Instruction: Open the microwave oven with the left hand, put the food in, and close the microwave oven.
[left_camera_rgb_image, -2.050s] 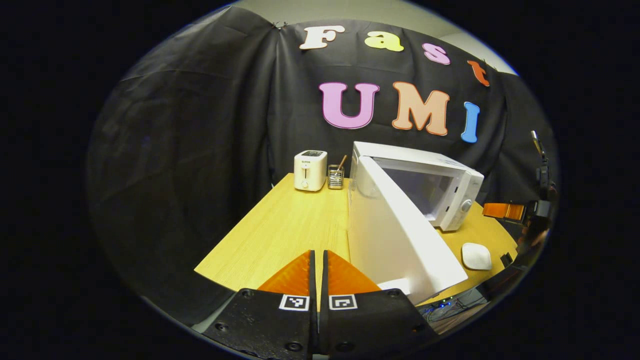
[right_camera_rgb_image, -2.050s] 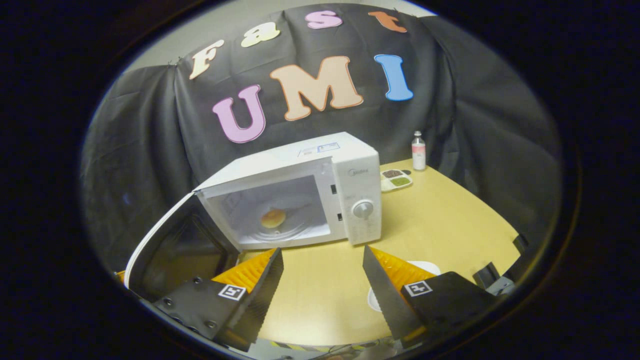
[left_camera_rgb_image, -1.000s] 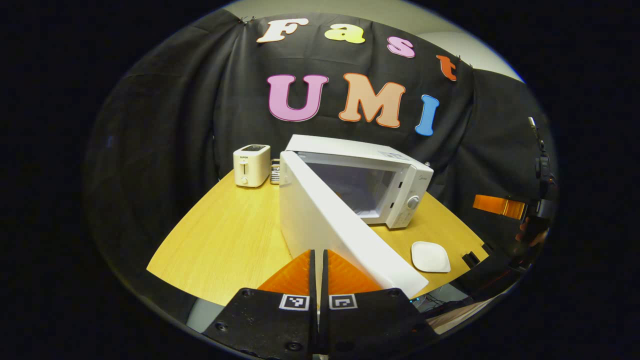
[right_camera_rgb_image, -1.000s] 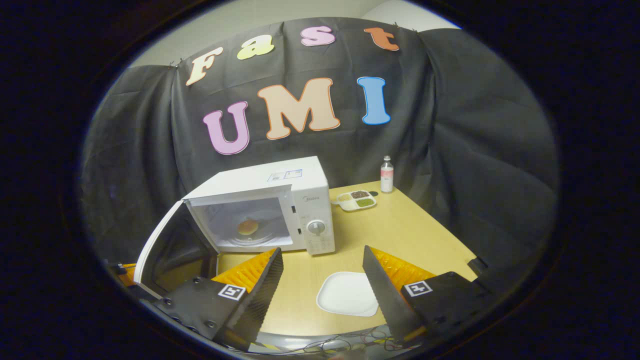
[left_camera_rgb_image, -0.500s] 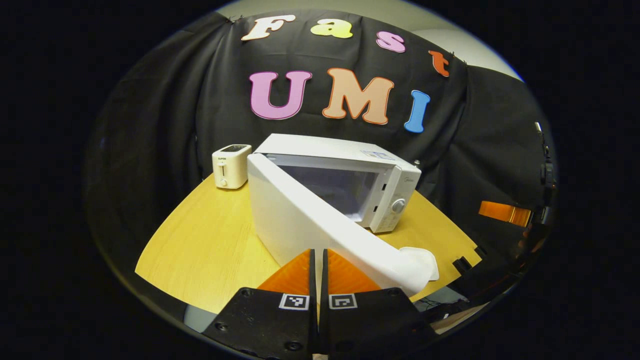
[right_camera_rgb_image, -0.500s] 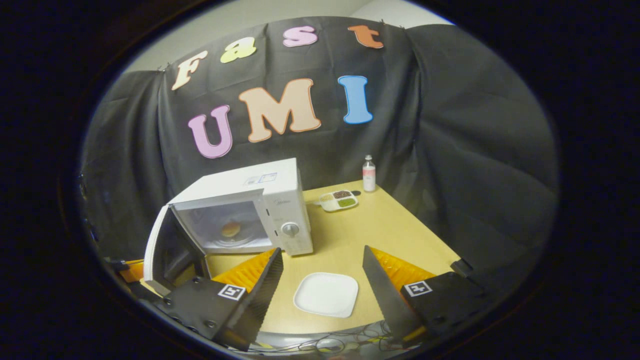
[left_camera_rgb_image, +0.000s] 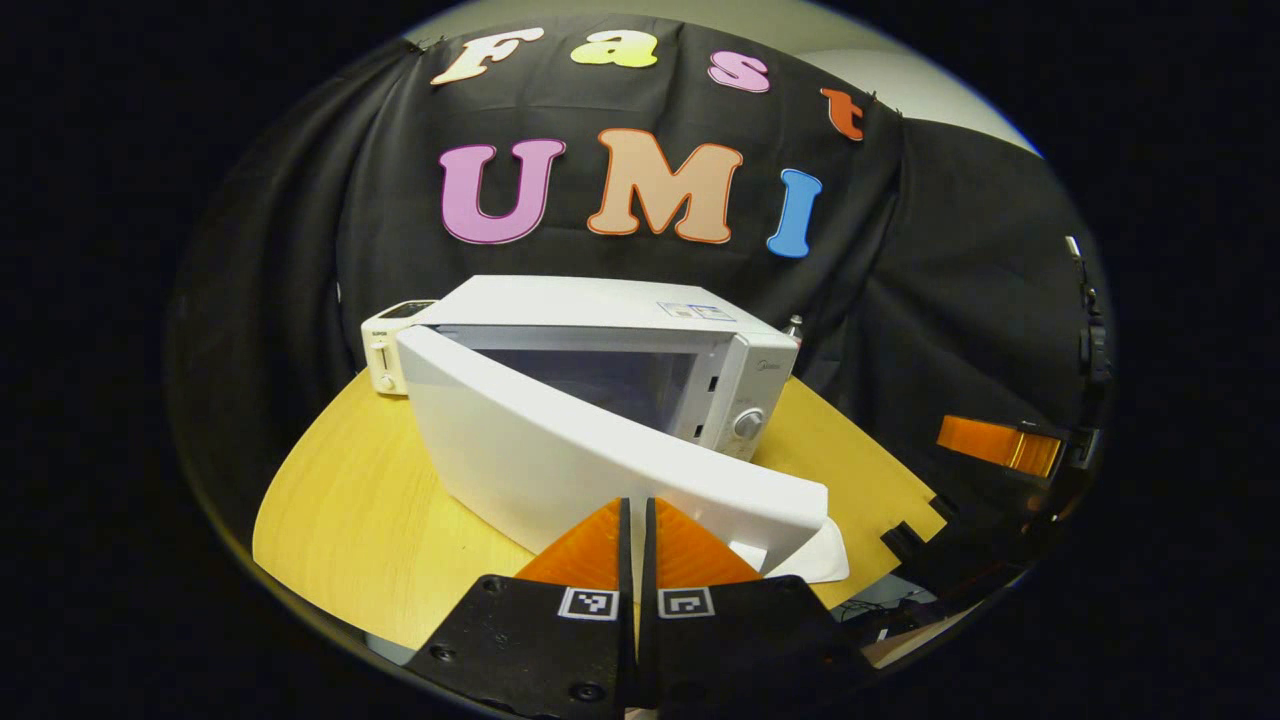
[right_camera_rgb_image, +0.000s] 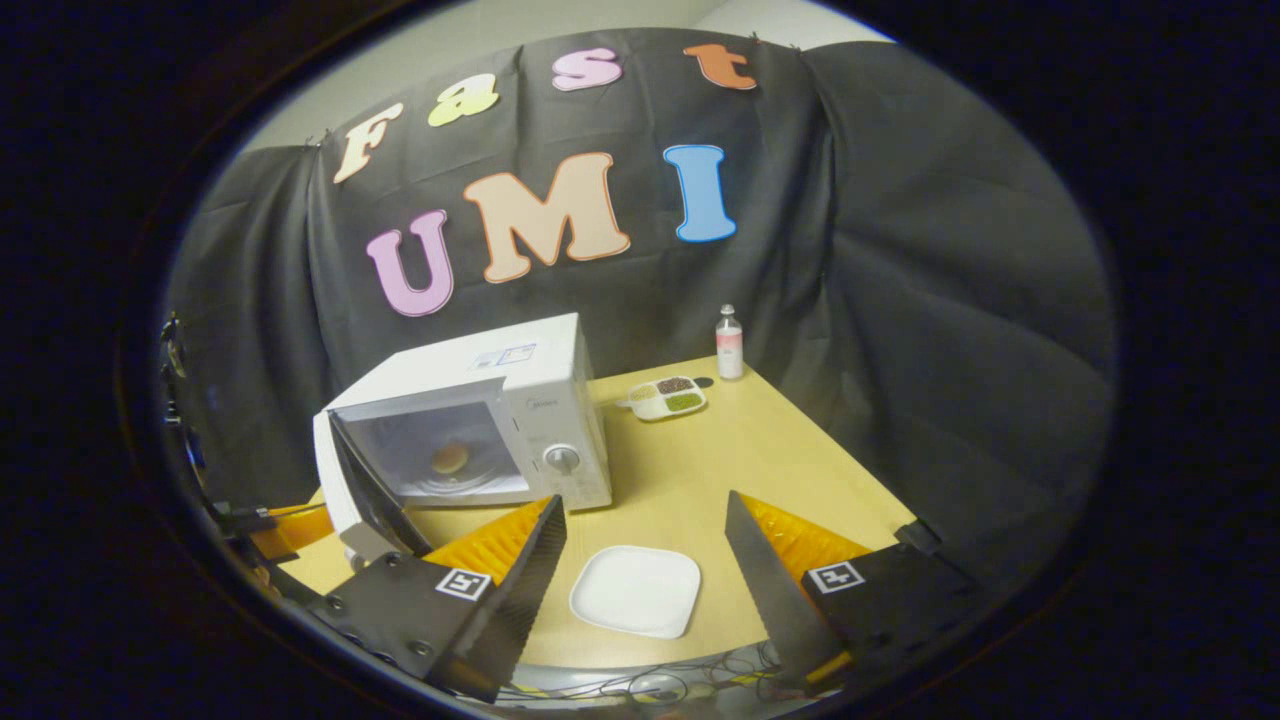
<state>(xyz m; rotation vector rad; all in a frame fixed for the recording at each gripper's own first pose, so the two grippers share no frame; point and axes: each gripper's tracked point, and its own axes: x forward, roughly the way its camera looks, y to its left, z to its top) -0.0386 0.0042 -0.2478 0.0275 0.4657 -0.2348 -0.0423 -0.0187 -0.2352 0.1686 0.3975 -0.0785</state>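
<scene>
Well past the midpoint, by the look of it: a round golden-brown piece of food (right_camera_rgb_image: 450, 458) already lying on the turntable inside the white boxy microwave oven (right_camera_rgb_image: 480, 400), and the square white plate (right_camera_rgb_image: 635, 590) bare near the front edge of the pale wooden table (right_camera_rgb_image: 780, 450). Only the closing left. White microwave door (left_camera_rgb_image: 600, 465) hinged at the oven's left side, partly swung in, its free edge jutting toward the table's front edge with a clear gap to the control panel and dial (right_camera_rgb_image: 562, 458).

Oven set toward the table's back-left part, long axis roughly along the back edge, open face turned toward the front edge. Door's long axis horizontal, angled outward from the hinge.

Left gripper (left_camera_rgb_image: 637, 520) pinched fully together with nothing between the fingers, tips right at the door's outer face; touching or just short, hard to tell. Right gripper (right_camera_rgb_image: 645, 545) spread wide and empty, hanging over the front edge above the plate.

Probably one more push on the door's outer face, near the free edge, until latched.
</scene>
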